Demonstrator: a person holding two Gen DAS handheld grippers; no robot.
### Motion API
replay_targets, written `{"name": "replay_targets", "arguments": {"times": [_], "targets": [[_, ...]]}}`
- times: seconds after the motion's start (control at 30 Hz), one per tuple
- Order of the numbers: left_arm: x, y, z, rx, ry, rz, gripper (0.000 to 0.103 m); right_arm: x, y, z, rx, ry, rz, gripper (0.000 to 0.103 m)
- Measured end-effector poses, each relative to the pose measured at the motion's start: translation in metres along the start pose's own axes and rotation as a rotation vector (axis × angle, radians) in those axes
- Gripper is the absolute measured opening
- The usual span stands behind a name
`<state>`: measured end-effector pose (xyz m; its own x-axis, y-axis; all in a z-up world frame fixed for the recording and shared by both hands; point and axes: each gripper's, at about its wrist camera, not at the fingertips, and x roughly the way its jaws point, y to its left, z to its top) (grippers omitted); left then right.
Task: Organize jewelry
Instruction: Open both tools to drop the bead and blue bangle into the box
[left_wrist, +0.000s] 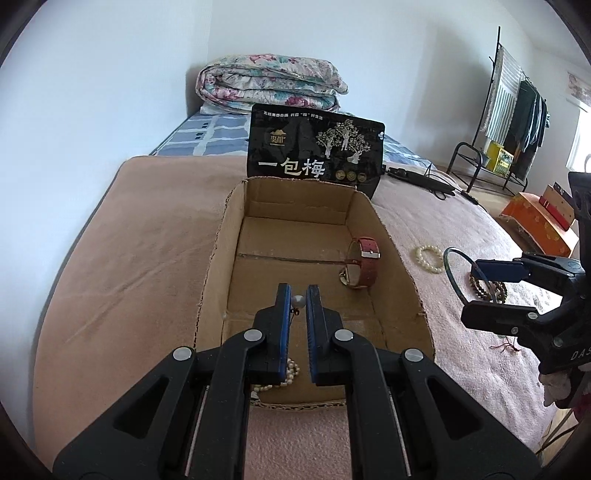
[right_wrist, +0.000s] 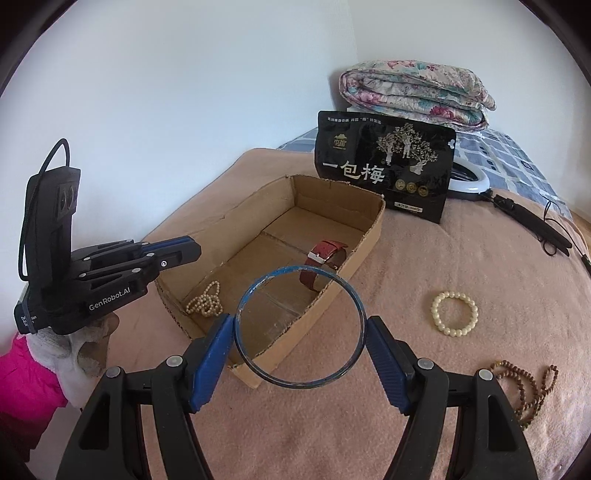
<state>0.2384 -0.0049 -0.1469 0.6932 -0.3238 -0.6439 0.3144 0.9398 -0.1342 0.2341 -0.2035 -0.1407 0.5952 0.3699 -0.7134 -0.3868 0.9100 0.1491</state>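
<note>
The right gripper (right_wrist: 300, 334) clamps a blue bangle (right_wrist: 300, 328) across its width, jaws wide, above the cardboard box's (right_wrist: 364, 245) near wall. Carry it past that rim, lower it beside the red watch (right_wrist: 322, 266), then let go. The left gripper (left_wrist: 298, 301), nearly closed, pinches a small pearl piece (left_wrist: 298, 301) over the box; a pearl necklace (right_wrist: 205, 303) lies inside.

Red-strapped watch (right_wrist: 323, 264) in cardboard box (right_wrist: 258, 206)
</note>
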Motion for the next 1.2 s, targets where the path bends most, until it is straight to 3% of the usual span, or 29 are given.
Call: {"name": "replay_targets", "arguments": {"times": [0.5,0.63,0.73,1.2], "targets": [[0.008,0.008,0.000,0.009,0.025,0.036,0.006,0.036,0.020,0.011,-0.016,0.019,0.018,0.075],[0.009,0.010,0.001,0.000,0.029,0.043,0.007,0.036,0.024,0.012,-0.027,0.015,0.004,0.089],[0.007,0.011,0.001,-0.009,0.022,0.048,0.031,0.032,0.022,0.012,-0.017,0.003,0.011,0.089],[0.003,0.010,0.001,-0.021,0.020,0.045,0.032,0.018,0.007,0.004,0.026,-0.010,-0.007,0.089]]}}
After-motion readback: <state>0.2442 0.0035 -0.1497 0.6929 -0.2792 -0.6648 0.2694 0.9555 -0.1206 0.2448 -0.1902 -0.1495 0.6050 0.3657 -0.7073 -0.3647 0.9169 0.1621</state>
